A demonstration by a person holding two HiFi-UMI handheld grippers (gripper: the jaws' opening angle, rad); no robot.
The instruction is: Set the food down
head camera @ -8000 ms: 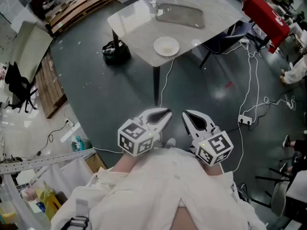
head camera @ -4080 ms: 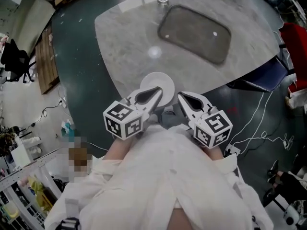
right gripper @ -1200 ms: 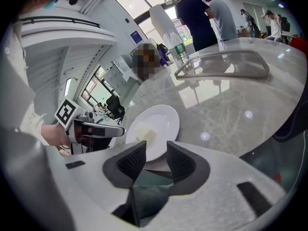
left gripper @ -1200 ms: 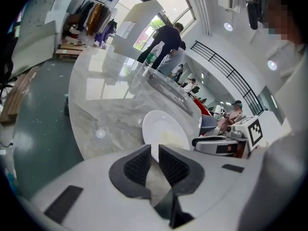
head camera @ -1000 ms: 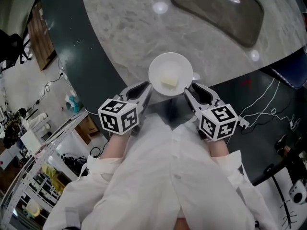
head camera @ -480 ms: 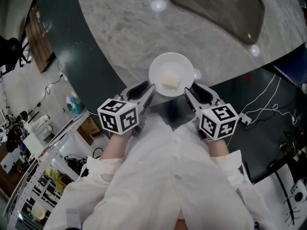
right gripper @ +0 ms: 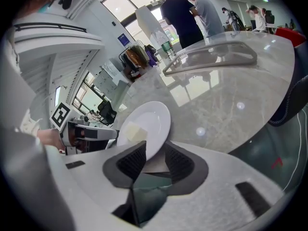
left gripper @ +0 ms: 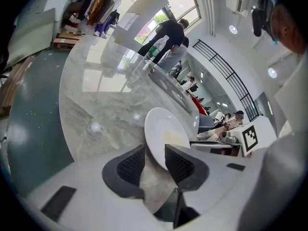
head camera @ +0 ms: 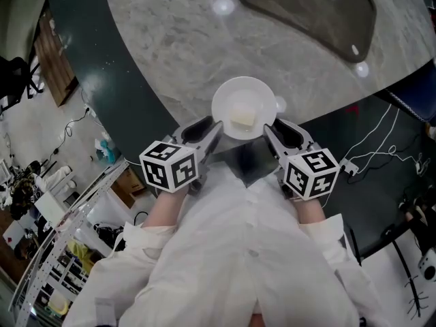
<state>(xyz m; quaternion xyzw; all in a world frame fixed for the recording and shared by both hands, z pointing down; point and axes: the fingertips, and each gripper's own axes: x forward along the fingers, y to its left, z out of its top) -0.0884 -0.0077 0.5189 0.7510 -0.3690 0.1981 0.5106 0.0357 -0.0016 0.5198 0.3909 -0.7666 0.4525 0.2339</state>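
Head view: a round, glossy white plate [head camera: 244, 99] sits at the near curved edge of the grey-veined marble table [head camera: 170, 53]. A pale cube of food [head camera: 242, 118] lies on it. The left gripper [head camera: 211, 125] and right gripper [head camera: 278, 127] flank the plate. Bare marble stretches beyond to a dark, rounded tray [head camera: 306, 12], and dark floor [head camera: 122, 107] lies below the edge.

Left gripper view: the ribbed black pads stand spread, with the thin plate rim passing between them, unpinched.

Right gripper view: its jaws gape likewise astride the opposite rim, with smooth open tabletop ahead.
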